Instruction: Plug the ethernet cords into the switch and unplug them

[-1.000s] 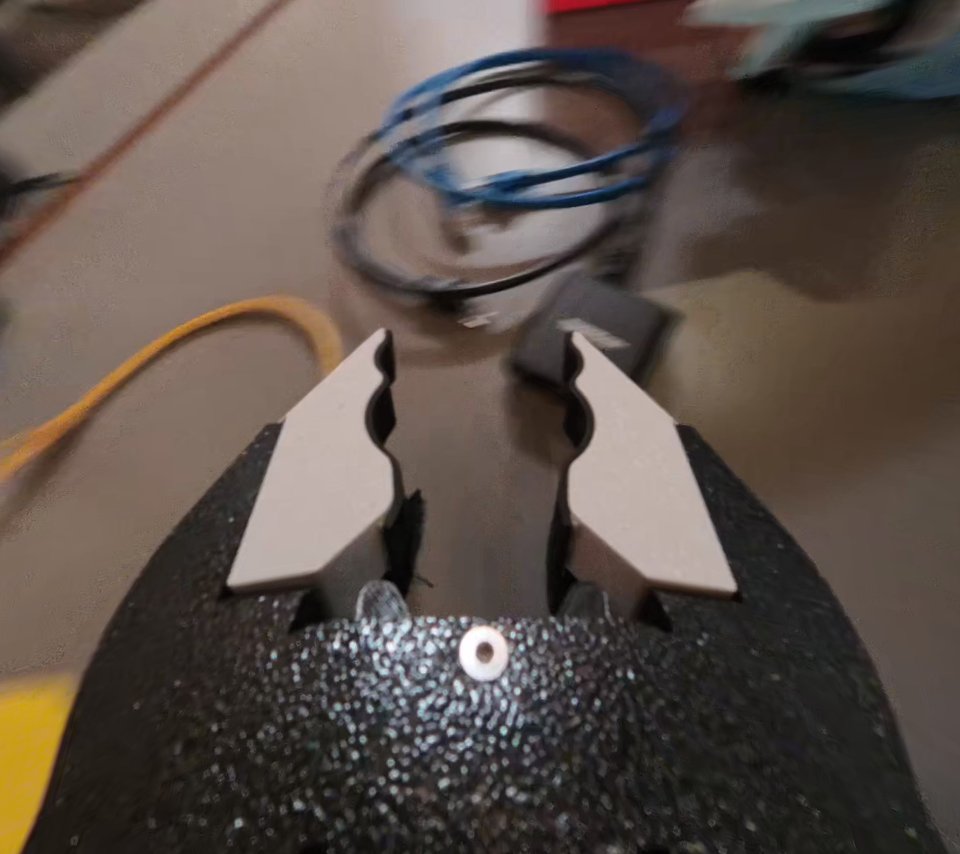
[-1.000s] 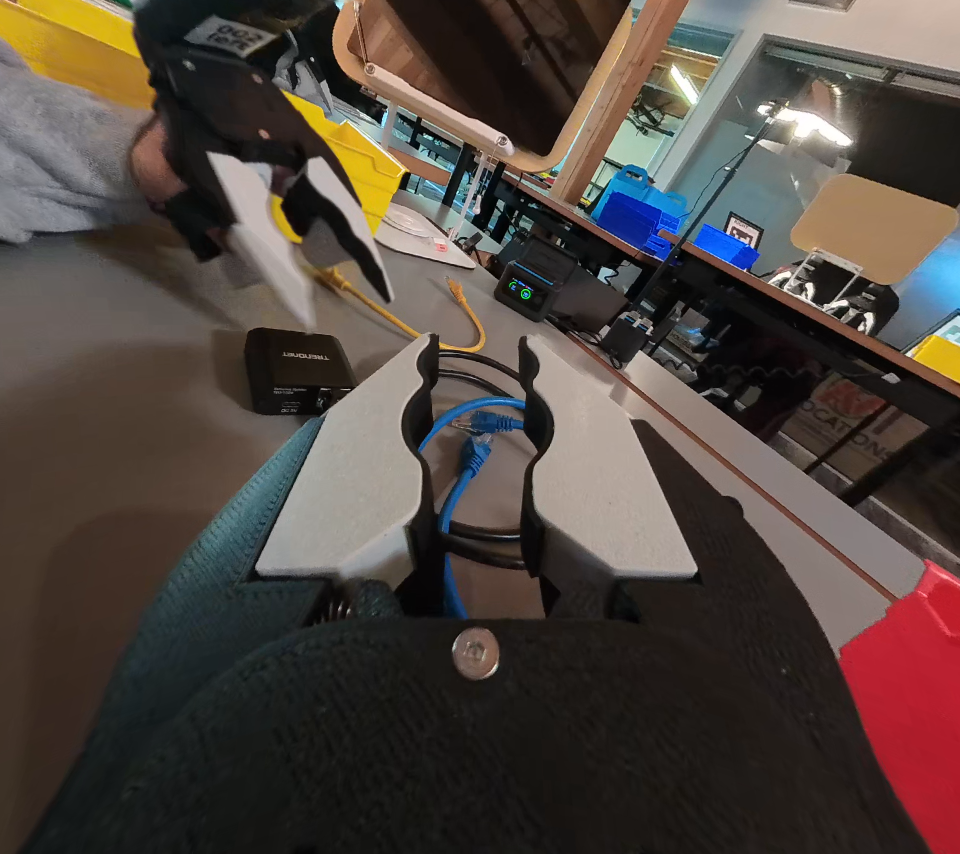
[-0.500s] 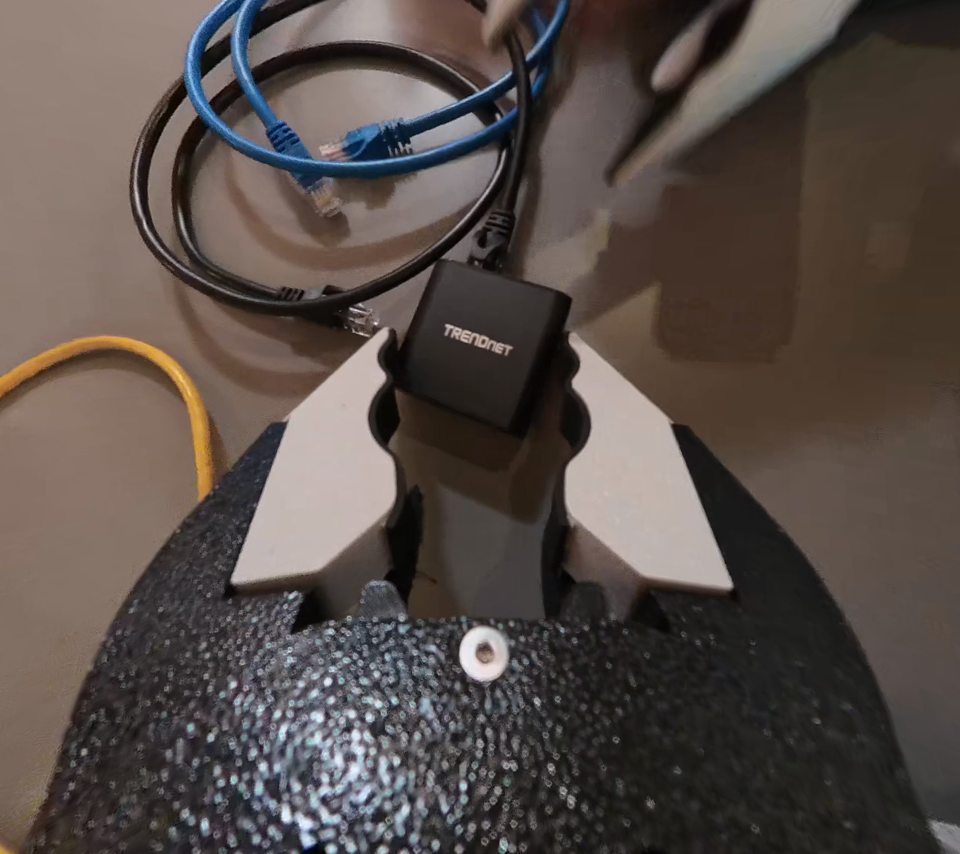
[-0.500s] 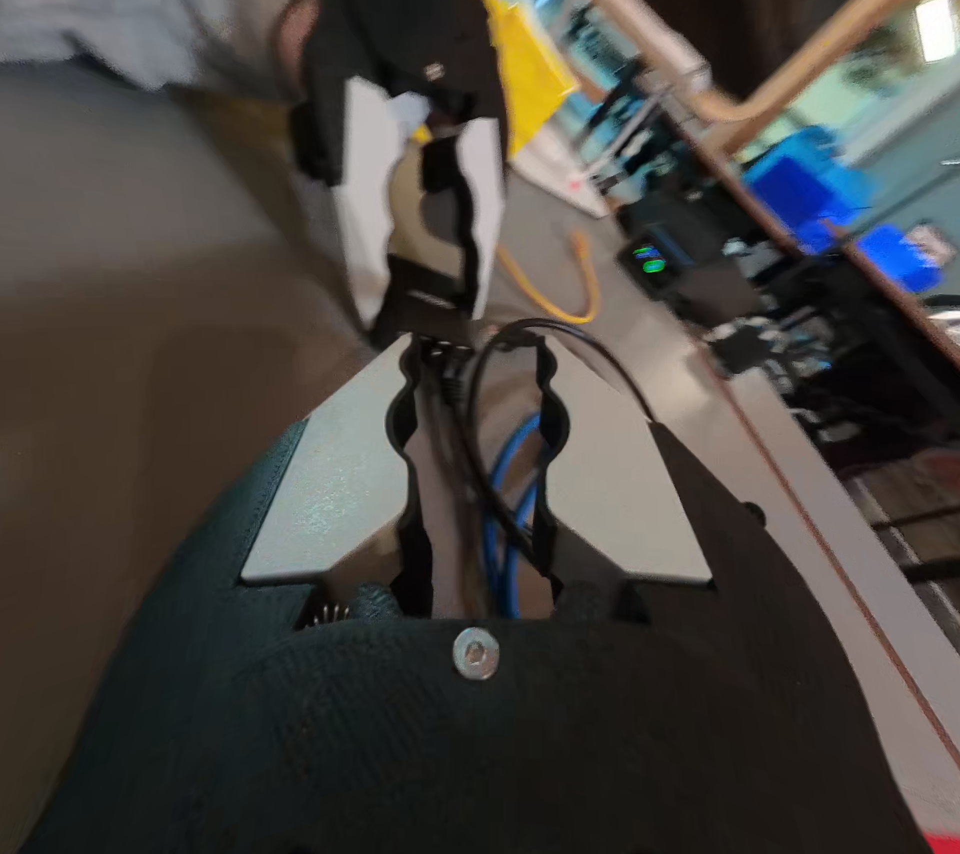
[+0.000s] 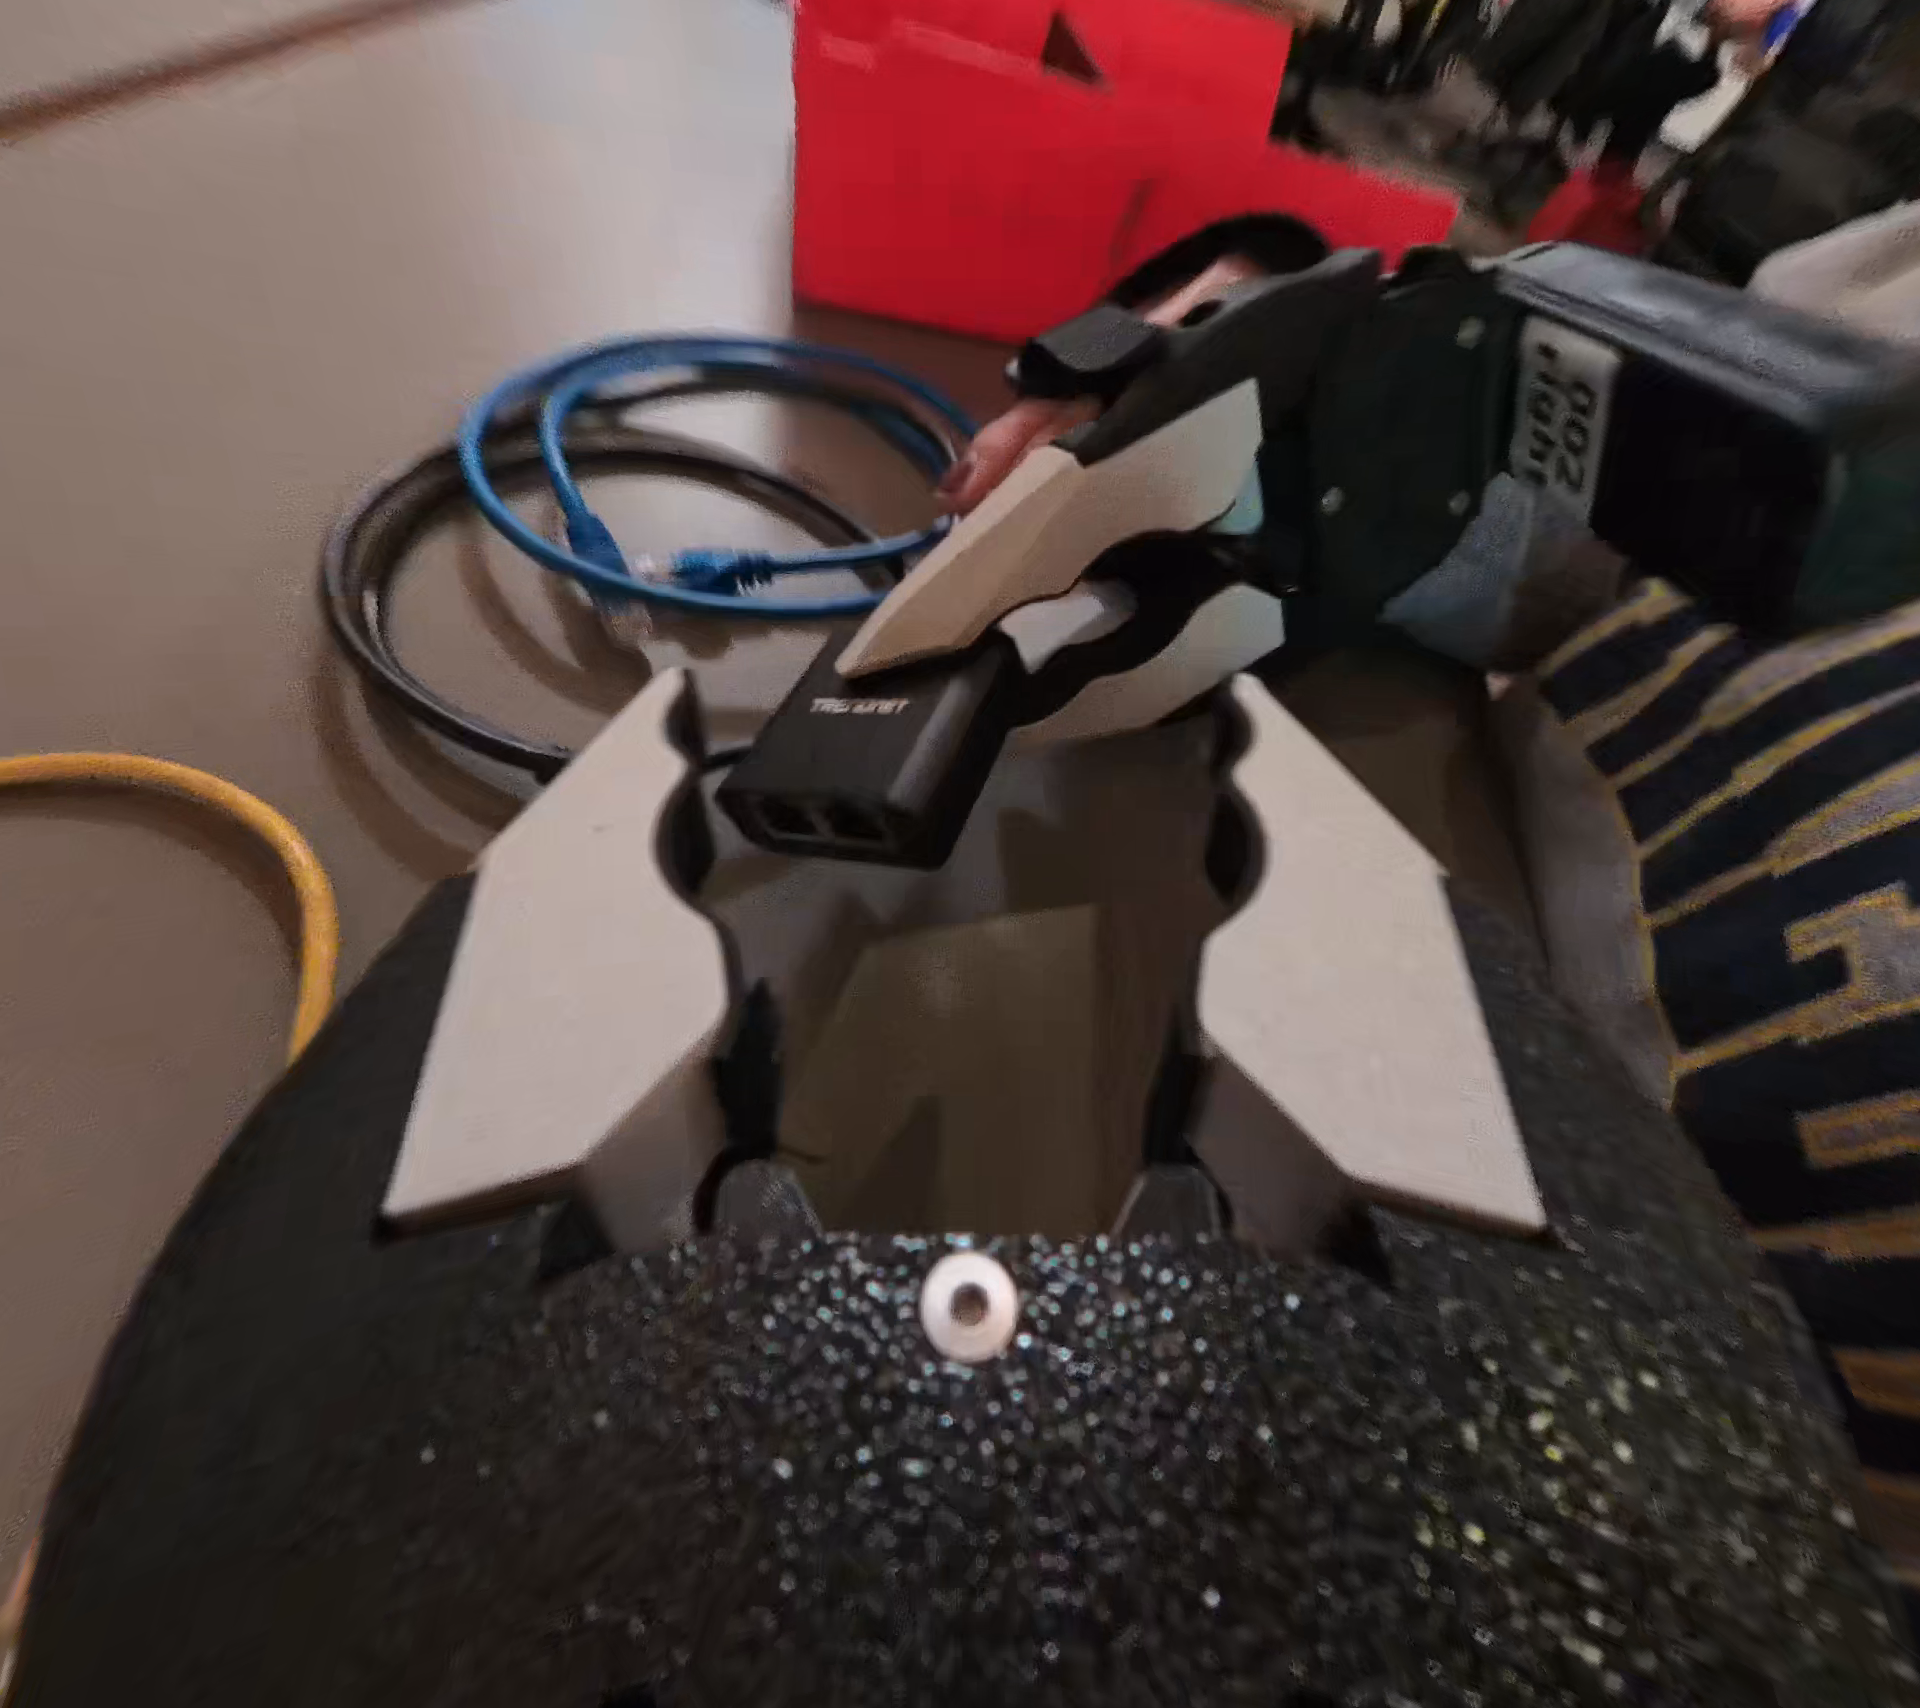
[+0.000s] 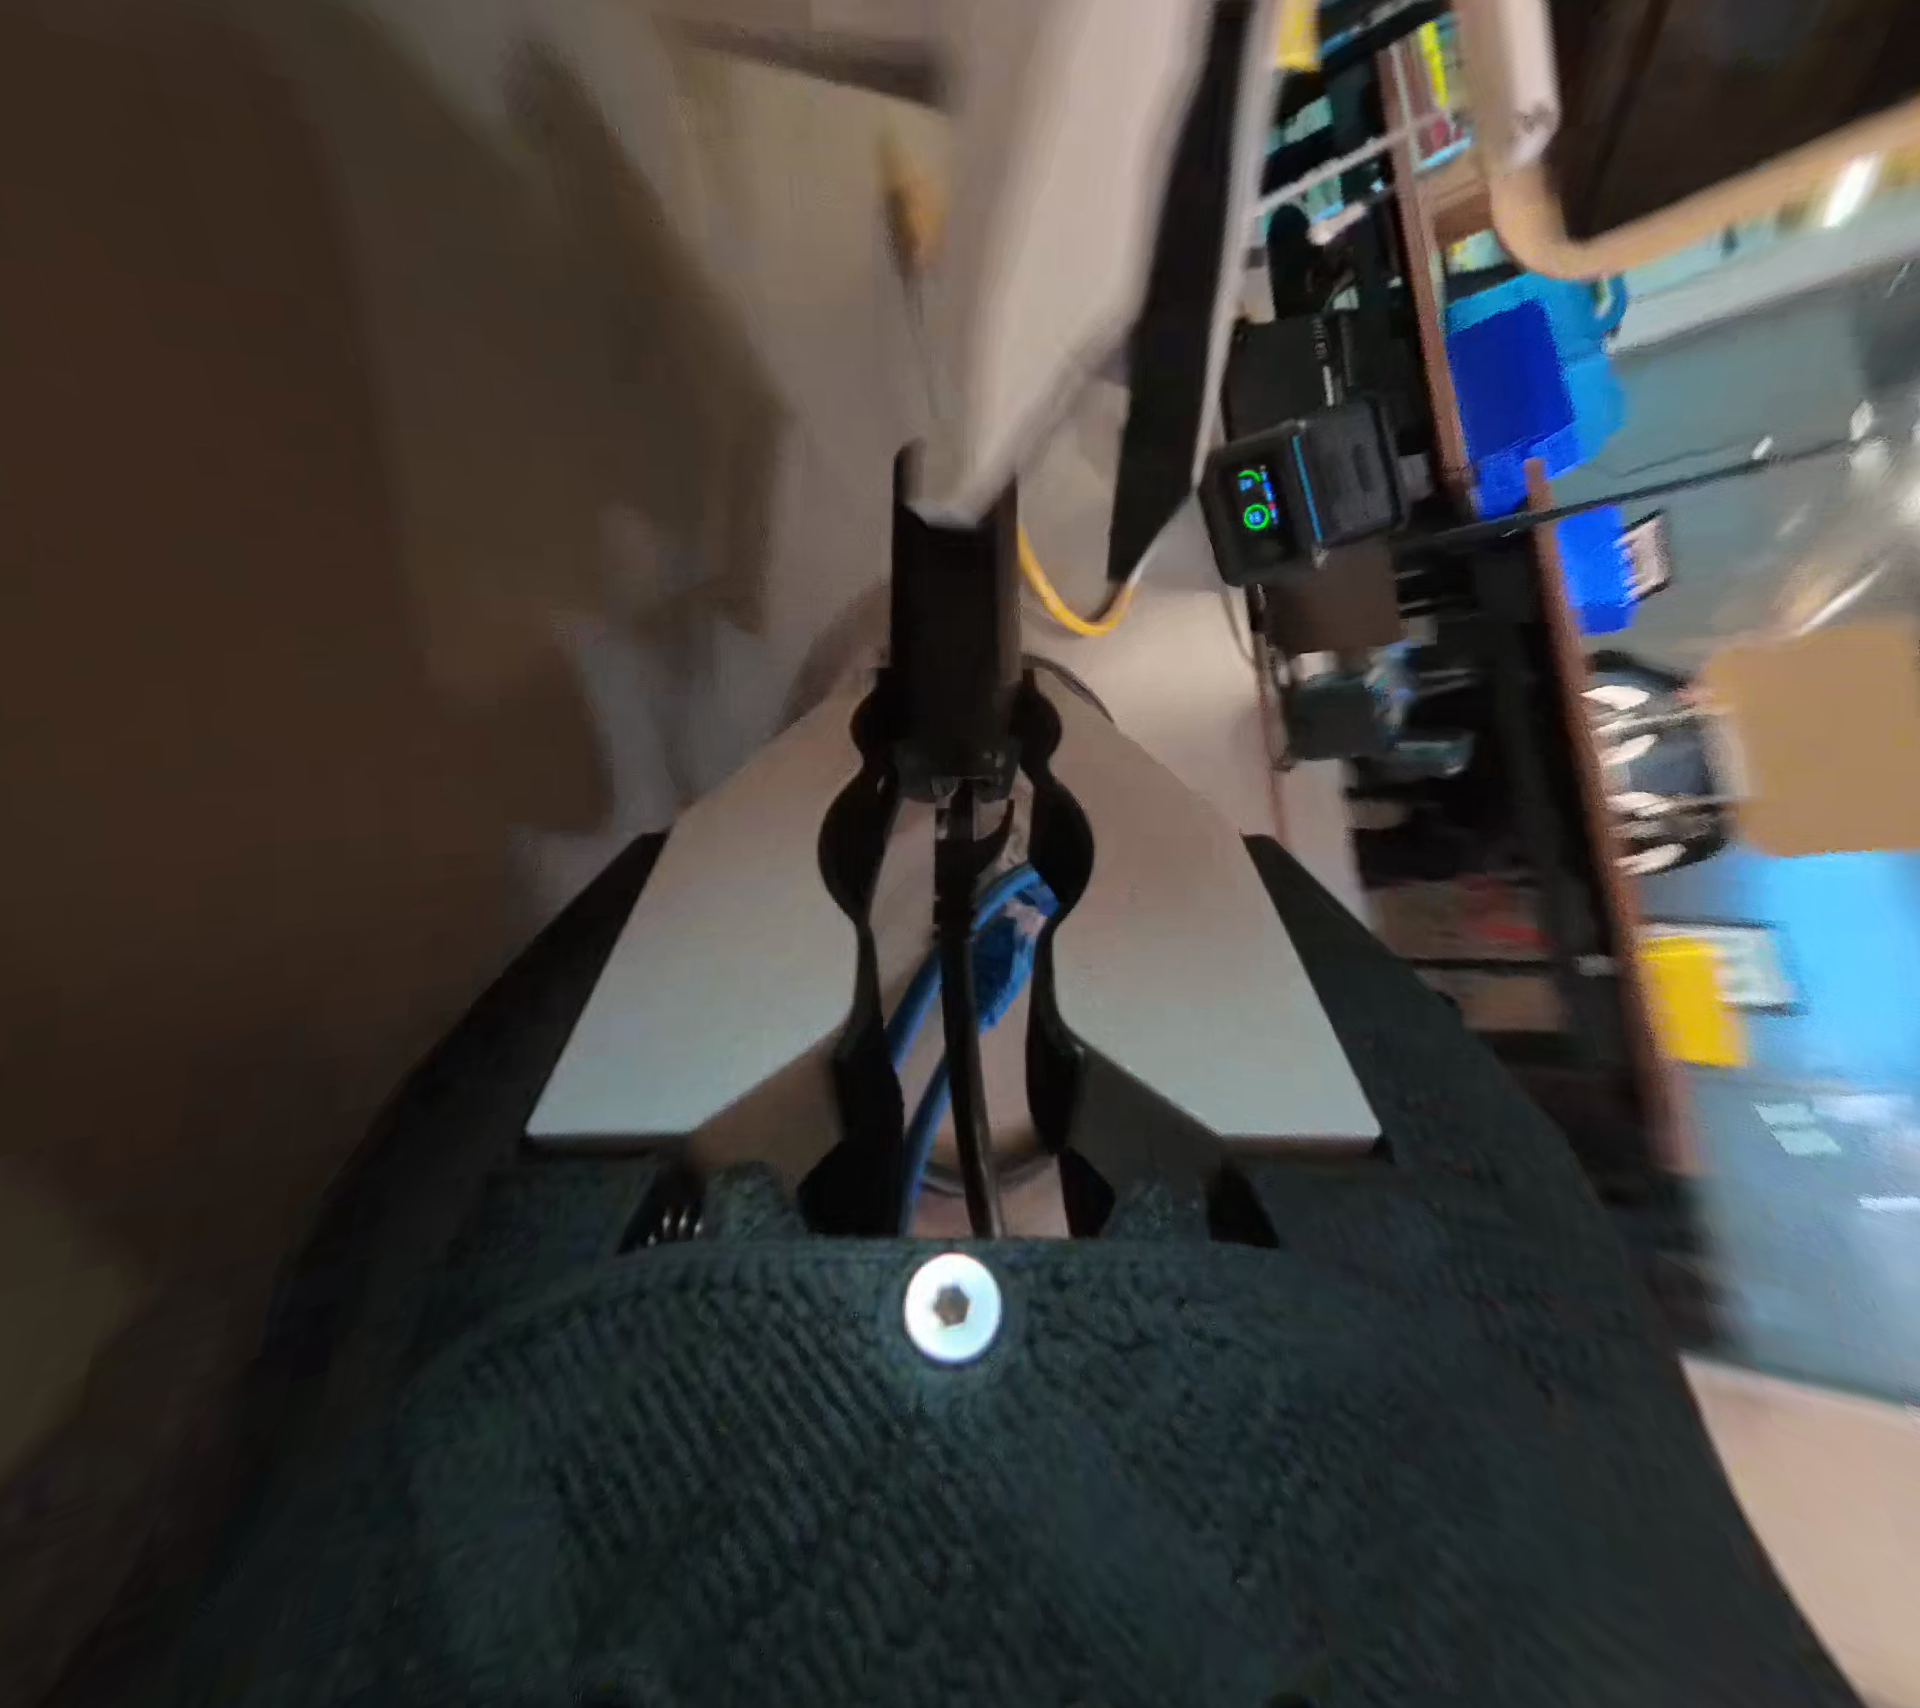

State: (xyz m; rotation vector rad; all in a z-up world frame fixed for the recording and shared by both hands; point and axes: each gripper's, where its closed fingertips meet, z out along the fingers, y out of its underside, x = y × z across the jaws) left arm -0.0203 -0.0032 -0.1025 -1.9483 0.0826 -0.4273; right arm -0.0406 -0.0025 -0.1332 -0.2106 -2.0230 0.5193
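Right tool [image 5: 940, 671] clenched on the switch [image 5: 868, 765], gripping its rear end; the small black box is lifted and tilted, its two empty ports facing my left tool [image 5: 956, 785]. Left tool is spread wide and holding nothing, with the switch's port end just ahead of its tips. The right wrist view is heavily blurred, but the switch [image 6: 951, 609] shows pinched at my fingertips.

Cords all lie on the surface [image 5: 312, 204]: the blue cord [image 5: 665, 495] coiled with both plugs loose inside the loop, the black cord [image 5: 416, 609] coiled around it, the yellow cord [image 5: 260, 837] off to the left. I can't tell whether the black cord is already seated in the switch's far side.

Step in hand, as I read it: present the switch so a plug can go in. To do it well:
- keep the right grip firm and steady, ports level and facing the incoming plug;
- pick a blue plug by its boot, clip orientation matched to the port;
- push straight along the port axis, not at an angle.

Risk: a rear-end grip may let the switch pivot under insertion force.
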